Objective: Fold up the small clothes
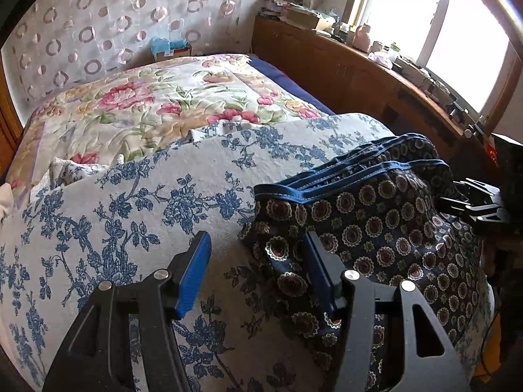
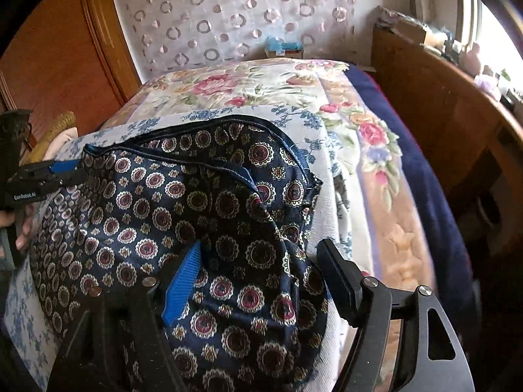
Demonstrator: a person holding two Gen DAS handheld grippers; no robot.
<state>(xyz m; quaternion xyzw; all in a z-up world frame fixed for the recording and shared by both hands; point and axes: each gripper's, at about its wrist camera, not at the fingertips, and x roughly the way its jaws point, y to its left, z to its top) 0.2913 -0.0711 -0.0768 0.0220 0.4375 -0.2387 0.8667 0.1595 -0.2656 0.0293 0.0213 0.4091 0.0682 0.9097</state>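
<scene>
A navy garment with round medallion print and blue edging [image 1: 376, 222] lies crumpled on a white-and-blue floral cloth [image 1: 130, 202] on the bed. It fills the right wrist view [image 2: 196, 202]. My left gripper [image 1: 258, 251] is open, its right finger [image 1: 322, 271] at the garment's left edge, its left finger over the cloth. My right gripper [image 2: 261, 261] is open, straddling the garment's right part. The right gripper also shows in the left wrist view [image 1: 470, 202], at the garment's right side. The left gripper shows in the right wrist view [image 2: 49, 173], at the garment's left edge.
A floral quilt [image 1: 157, 104] covers the bed beyond the cloth. A wooden headboard shelf [image 1: 359, 65] with clutter runs along the right under a bright window. A curtain with ring pattern [image 1: 98, 26] hangs at the back. A wooden wardrobe [image 2: 59, 58] stands left.
</scene>
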